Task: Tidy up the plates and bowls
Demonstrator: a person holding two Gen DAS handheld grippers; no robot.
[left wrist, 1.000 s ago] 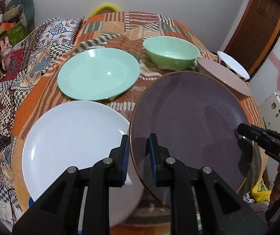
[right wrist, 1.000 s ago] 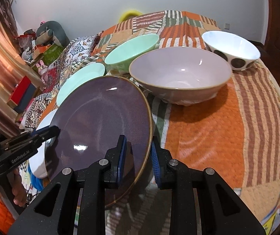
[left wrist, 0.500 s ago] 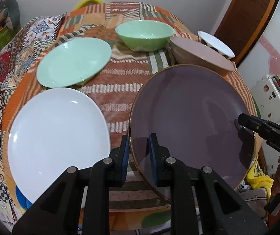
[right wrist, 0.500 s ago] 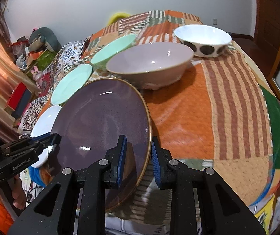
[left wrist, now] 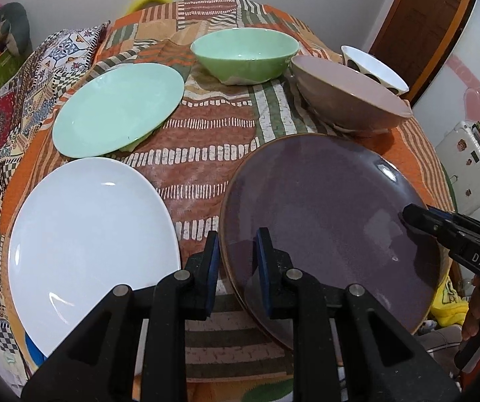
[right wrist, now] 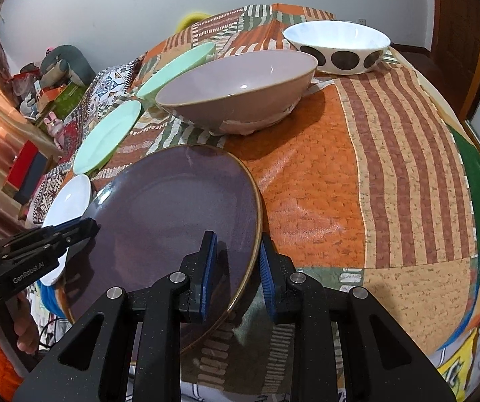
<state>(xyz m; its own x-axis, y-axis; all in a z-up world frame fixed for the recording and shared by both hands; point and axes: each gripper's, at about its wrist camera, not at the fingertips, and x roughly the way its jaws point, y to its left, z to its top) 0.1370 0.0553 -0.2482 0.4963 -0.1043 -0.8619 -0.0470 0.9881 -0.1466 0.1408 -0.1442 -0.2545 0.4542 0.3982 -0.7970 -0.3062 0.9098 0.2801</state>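
Purple plate: round, glossy glaze, thin brown rim; face up, tilted, held above the patchwork cloth just in front of the mauve bowl.
Left hand-held gripper: blue pads clamped across the plate's left rim.
Right hand-held gripper: pads clamped on the opposite rim.
White plate: smooth, flat, left of the purple plate.

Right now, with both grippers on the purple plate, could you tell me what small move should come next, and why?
Probably carry the purple plate sideways toward the white plate and lower it there. The left gripper and right gripper each straddle its rim on opposite sides, it seems lifted off the cloth, and the white plate lies bare right beside it.
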